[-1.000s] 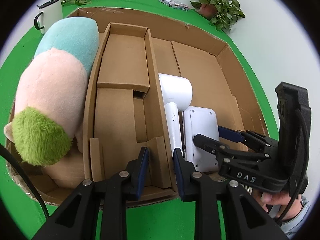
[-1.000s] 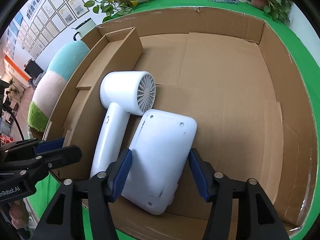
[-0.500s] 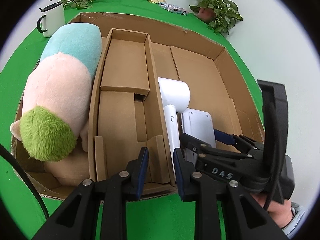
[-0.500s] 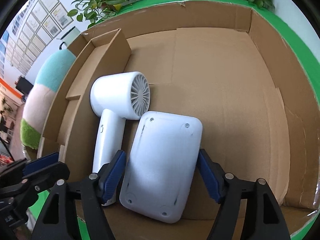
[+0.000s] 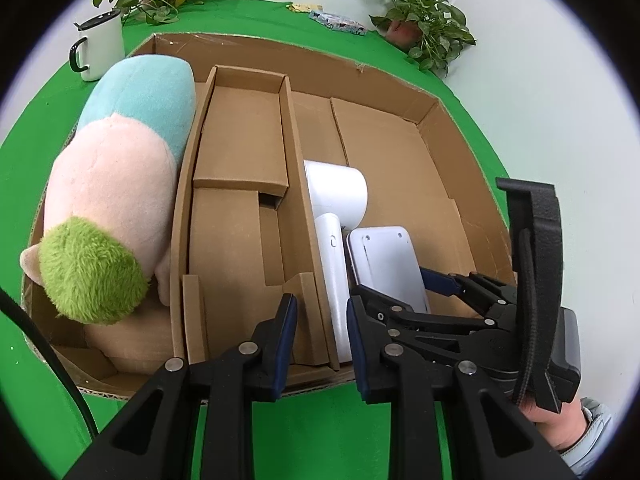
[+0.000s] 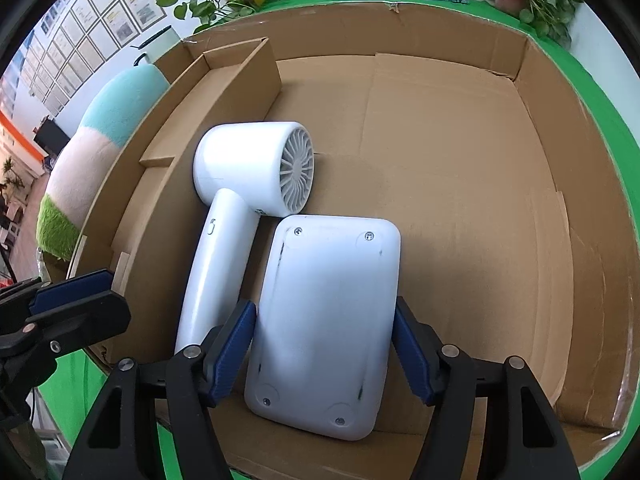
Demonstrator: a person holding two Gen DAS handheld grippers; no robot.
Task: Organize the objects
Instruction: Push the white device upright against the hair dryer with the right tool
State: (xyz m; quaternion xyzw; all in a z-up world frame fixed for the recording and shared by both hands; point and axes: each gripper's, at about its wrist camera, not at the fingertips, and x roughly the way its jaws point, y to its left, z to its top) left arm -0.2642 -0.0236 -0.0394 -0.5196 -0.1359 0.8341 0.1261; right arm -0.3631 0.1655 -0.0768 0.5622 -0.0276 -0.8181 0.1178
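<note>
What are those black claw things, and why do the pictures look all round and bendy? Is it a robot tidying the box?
No robot here: a person holds two grabbing tools, one in each hand, and each tool carries a wide round-view camera looking along its fingers. One picture comes from the left gripper, the other from the right gripper. Both look down into a cardboard box on a green table. Inside lie a white hair dryer and a flat white device, with a plush toy in the far left section. The right gripper's fingers sit on either side of the flat device; they have just opened and are not squeezing it. The left gripper is nearly closed and holds nothing.
</note>
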